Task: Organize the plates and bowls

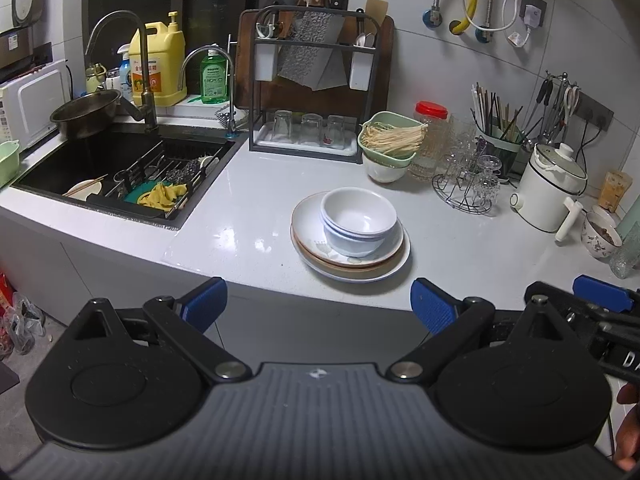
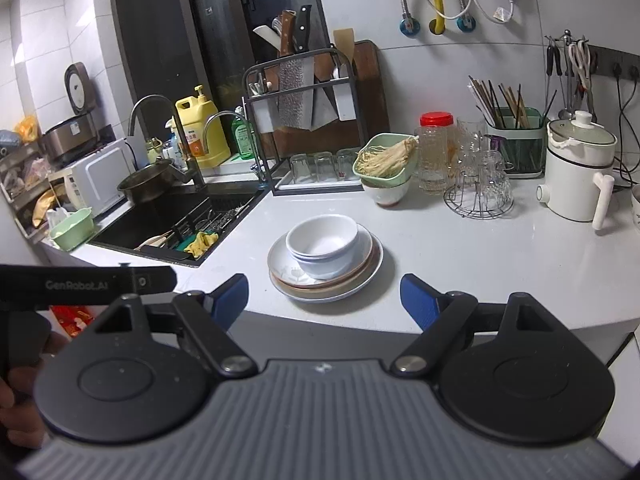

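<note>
In the middle of both views, a stack of plates point(image 1: 352, 256) point(image 2: 326, 276) sits on the white countertop point(image 1: 460, 248) point(image 2: 460, 252) with nested white bowls point(image 1: 358, 220) point(image 2: 322, 246) resting on top, set toward the right side of the plates. The left gripper point(image 1: 319, 303) fills the bottom of its frame, jaws spread wide with nothing between them, its blue fingertips point(image 1: 206, 302) hanging at the counter's front edge, short of the stack. The right gripper point(image 2: 325, 301) at the bottom of its own frame is likewise wide apart and holds nothing, its blue pads point(image 2: 420, 300) near the counter edge below the plates. At left of each frame lies the dark sink point(image 1: 120, 172) point(image 2: 176, 220). Behind the stack, toward the upper right, a green basket of noodles point(image 1: 390, 138) point(image 2: 384, 158) sits on another white bowl, beside a wire rack of glasses point(image 1: 468, 184) point(image 2: 480, 192) and a white electric pot point(image 1: 550, 188) point(image 2: 576, 176) at far right.
</note>
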Action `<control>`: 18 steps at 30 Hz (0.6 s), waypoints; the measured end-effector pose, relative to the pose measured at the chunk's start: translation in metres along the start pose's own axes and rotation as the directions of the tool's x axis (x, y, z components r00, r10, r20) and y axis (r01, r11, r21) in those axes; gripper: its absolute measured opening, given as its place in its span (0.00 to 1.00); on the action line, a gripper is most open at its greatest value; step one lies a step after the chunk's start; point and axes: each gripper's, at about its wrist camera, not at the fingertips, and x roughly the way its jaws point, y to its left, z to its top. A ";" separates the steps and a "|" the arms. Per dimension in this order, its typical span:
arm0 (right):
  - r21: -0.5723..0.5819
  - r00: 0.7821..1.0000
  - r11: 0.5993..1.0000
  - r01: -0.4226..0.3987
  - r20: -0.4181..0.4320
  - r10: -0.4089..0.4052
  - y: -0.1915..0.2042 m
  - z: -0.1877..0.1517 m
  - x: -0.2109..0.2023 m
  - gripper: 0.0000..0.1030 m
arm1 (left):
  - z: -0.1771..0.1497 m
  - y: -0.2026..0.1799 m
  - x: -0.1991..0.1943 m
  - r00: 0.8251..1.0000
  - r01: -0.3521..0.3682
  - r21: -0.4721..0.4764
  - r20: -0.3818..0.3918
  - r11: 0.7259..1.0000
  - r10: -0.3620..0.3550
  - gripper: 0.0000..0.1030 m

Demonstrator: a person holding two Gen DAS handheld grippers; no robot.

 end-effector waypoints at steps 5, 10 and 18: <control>0.026 1.000 1.000 -0.009 0.001 0.009 -0.004 -0.007 0.000 0.82 | -0.012 0.007 0.004 1.000 -0.007 -0.003 -0.006 1.000 0.007 0.97; 0.029 1.000 1.000 0.003 0.014 -0.004 0.001 -0.012 -0.001 0.82 | -0.014 0.016 0.009 1.000 -0.007 0.000 -0.019 1.000 0.007 0.97; 0.021 0.999 0.999 0.040 -0.003 -0.040 0.002 -0.010 0.006 0.82 | -0.007 0.025 0.011 1.000 -0.013 0.002 -0.019 1.000 0.013 0.97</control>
